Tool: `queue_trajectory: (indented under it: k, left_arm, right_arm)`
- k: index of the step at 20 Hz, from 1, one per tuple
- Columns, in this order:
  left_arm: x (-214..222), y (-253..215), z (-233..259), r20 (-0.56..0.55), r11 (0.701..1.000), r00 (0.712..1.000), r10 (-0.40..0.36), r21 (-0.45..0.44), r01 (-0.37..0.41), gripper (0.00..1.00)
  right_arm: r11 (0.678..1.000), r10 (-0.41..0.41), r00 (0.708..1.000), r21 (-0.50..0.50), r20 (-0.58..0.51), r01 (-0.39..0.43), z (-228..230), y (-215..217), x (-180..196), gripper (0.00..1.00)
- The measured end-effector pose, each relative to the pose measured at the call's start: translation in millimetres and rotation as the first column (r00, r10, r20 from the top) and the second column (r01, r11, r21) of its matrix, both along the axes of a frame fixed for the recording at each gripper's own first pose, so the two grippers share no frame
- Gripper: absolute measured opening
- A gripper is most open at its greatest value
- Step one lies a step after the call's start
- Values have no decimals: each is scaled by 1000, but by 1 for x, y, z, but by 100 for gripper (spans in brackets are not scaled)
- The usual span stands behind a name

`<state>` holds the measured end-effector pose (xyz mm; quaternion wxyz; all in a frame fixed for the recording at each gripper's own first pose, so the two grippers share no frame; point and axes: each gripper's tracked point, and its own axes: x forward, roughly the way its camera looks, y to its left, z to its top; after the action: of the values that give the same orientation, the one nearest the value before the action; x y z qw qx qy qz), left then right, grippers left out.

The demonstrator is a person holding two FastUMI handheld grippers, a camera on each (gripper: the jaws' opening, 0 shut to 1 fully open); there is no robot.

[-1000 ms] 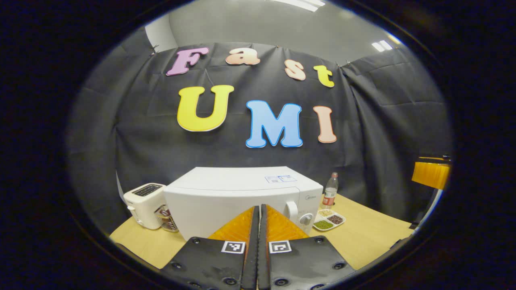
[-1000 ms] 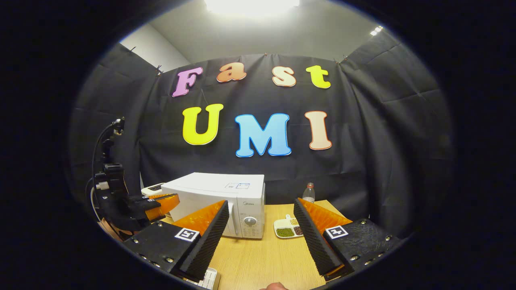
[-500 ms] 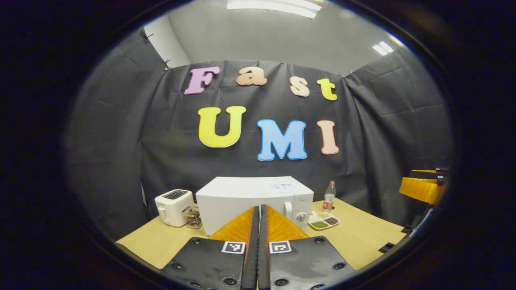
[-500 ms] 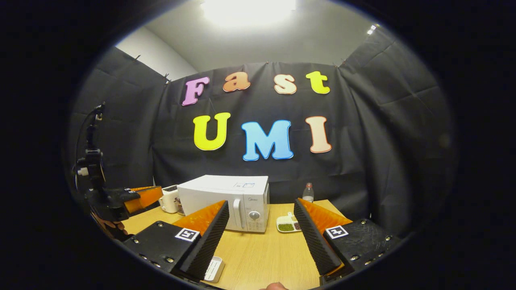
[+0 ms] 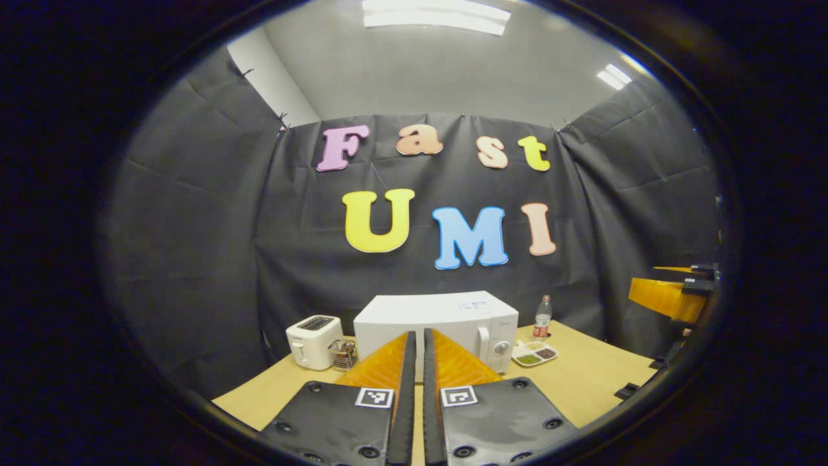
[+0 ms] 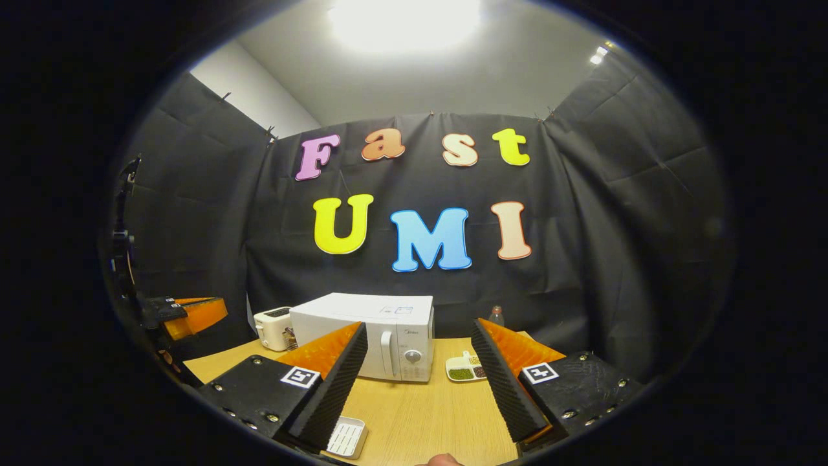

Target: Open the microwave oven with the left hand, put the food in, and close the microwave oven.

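A white microwave oven [image 5: 440, 317] stands at the back of the wooden table [image 5: 582, 382], its door closed and its handle [image 5: 484, 340] upright beside the dial. To its right lies a white divided dish [image 5: 533, 354] with green and dark grains. My left gripper [image 5: 417, 335] is shut with nothing in it, well short of the oven. My right gripper [image 6: 419, 330] is open and empty, also far from the oven [image 6: 369, 323] and the dish [image 6: 467, 367]. The left gripper [image 6: 191, 314] hangs at the left edge of the right gripper view, and the right gripper [image 5: 666, 298] at the right edge of the left gripper view.
A white toaster [image 5: 314, 340] and a small wire rack [image 5: 345, 355] stand left of the oven. A plastic bottle [image 5: 542, 318] stands behind the dish. A small white ridged tray [image 6: 346, 437] lies on the near table under my right gripper. A person's fingertip [image 6: 443, 459] shows at the bottom.
Both grippers have pulled back from the table, so the oven looks smaller and farther. The small white tray has come into the right gripper view. Finger states are unchanged.
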<state>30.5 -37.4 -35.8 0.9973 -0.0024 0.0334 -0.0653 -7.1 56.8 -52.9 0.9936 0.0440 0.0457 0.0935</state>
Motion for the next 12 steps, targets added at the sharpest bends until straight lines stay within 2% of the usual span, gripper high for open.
queue_trajectory:
  k: [1, 2, 3, 4, 5, 9, 12]
  left_arm:
    - [-2, 6, -1, 0, 1000, 1000, 7, 5, -7, 20]
    - [-3, 10, -2, -4, 1000, 1000, 9, 8, -9, 22]
    - [-2, 14, -3, -7, 1000, 1000, 11, 9, -11, 33]
    - [-3, 18, -2, -5, 1000, 1000, 16, 6, -16, 39]
    - [-3, 22, -1, -4, 1000, 1000, 16, 0, -16, 52]
    - [-4, 35, -3, -2, 1000, 1000, 24, -9, -24, 70]
    - [-6, 40, -2, 4, 1000, 1000, 22, -7, -22, 78]
  right_arm:
    - [1000, -2, 1000, -2, 2, 2, 0, 2, -1, 98]
    - [1000, -2, 1000, -1, 3, 2, 1, 6, -2, 98]
    - [1000, -2, 1000, 0, 6, 2, 3, 10, -3, 98]
    - [1000, -2, 1000, -1, 7, 2, 3, 14, -3, 98]
    - [1000, -3, 1000, -3, 5, 3, 3, 16, -5, 98]
    - [1000, -2, 1000, -3, -4, 2, 1, 26, -8, 98]
    - [1000, -7, 1000, -3, -5, 7, 2, 29, -9, 98]
